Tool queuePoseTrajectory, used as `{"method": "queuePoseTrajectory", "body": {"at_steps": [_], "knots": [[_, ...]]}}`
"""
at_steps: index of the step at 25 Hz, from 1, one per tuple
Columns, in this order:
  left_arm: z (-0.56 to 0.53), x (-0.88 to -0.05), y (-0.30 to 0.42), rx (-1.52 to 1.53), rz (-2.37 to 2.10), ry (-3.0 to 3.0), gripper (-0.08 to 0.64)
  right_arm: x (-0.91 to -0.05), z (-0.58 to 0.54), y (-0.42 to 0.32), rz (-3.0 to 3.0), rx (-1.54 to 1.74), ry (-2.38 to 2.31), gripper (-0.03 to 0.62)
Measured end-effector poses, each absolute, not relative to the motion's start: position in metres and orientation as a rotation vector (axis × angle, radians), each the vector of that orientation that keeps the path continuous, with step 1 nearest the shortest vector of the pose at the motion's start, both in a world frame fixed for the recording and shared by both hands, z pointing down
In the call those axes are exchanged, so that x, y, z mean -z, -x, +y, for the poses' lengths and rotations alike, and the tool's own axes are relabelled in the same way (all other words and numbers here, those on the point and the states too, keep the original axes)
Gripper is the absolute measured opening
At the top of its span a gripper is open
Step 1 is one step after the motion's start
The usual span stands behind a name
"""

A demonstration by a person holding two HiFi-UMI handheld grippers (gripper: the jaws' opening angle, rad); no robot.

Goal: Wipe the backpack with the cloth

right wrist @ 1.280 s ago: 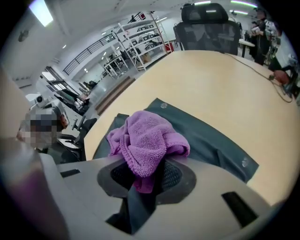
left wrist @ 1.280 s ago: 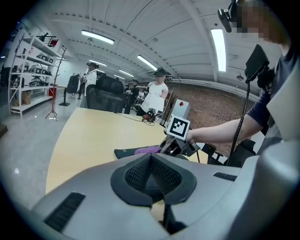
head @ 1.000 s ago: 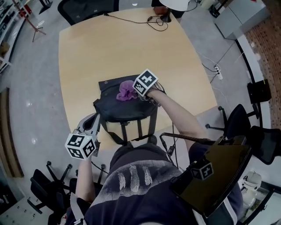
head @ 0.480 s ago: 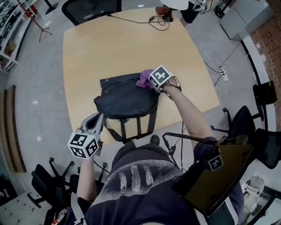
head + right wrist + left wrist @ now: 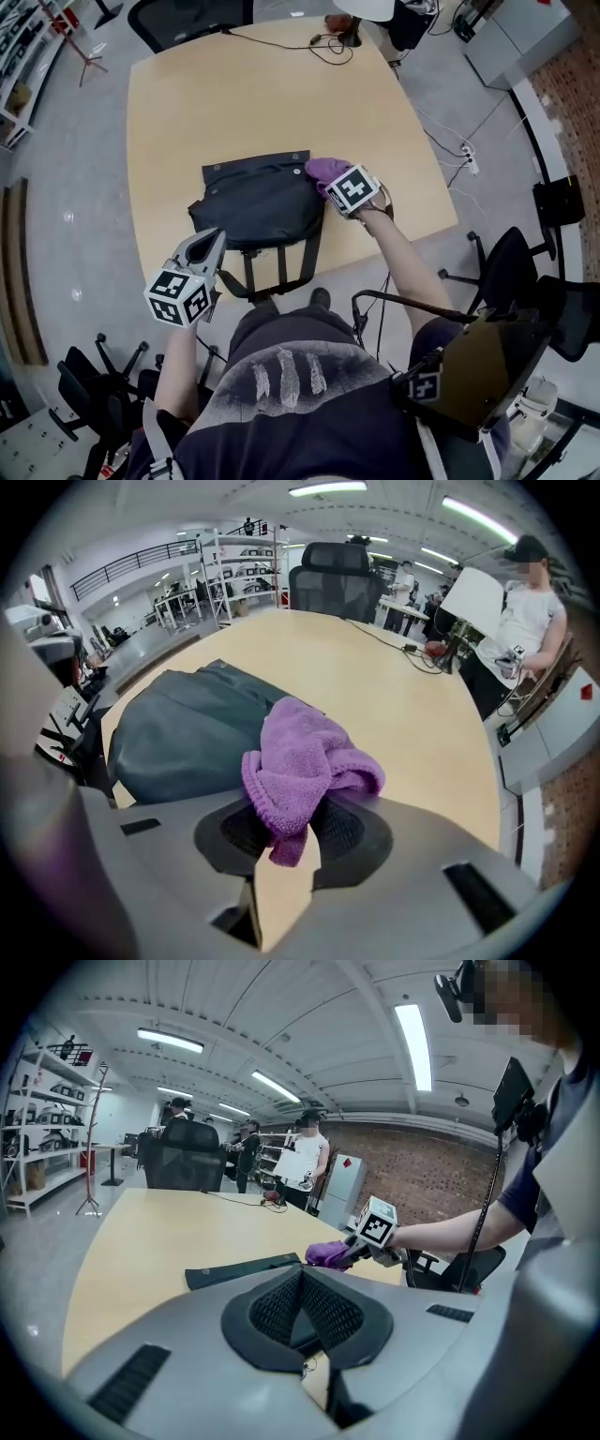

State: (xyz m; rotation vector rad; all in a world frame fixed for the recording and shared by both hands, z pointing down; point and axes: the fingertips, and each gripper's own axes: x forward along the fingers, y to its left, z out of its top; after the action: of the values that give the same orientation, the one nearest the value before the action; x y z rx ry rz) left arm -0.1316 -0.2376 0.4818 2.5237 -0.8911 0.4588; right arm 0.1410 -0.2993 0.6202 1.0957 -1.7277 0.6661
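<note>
Over at the backpack's 7 o'clock corner, the left tongs (image 5: 208,246) sit closed on nothing, with the tips right by the bag's edge. The backpack (image 5: 258,206) lies flat on the bench (image 5: 234,103), and its straps (image 5: 267,272) trail over the near edge at 6 o'clock. The right tongs (image 5: 286,817) are clamped on the purple cloth (image 5: 325,172), up at the bag's 2 o'clock corner and half off the fabric. My take: slide the cloth onto the flap, press it flat, then drag toward 9 in overlapping passes while the left tongs pin their corner.
</note>
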Motion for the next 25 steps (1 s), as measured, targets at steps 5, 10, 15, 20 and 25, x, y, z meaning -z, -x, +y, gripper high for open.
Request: {"method": "queuePoseTrajectory", "body": {"at_steps": [5,10,15,20,25], "knots": [[-0.231,-0.476,0.119,-0.457,-0.885,-2.542,0.006,-0.618,-0.277,-0.099,-1.783,-0.558,-1.02,0.098],[-0.224,-0.482,0.125,-0.457,-0.915,-2.518,0.006,-0.607,-0.272,-0.047,-1.81,-0.353,-0.87,0.098],[-0.217,-0.481,0.13,-0.446,-0.954,-2.498,0.006,-0.602,-0.262,0.002,-1.836,-0.232,-0.746,0.098],[-0.211,-0.481,0.146,-0.427,-1.02,-2.465,0.006,-0.6,-0.25,0.063,-1.908,-0.184,-0.604,0.098],[-0.197,-0.481,0.171,-0.419,-1.094,-2.422,0.006,-0.605,-0.237,0.108,-1.93,-0.129,-0.494,0.098]]}}
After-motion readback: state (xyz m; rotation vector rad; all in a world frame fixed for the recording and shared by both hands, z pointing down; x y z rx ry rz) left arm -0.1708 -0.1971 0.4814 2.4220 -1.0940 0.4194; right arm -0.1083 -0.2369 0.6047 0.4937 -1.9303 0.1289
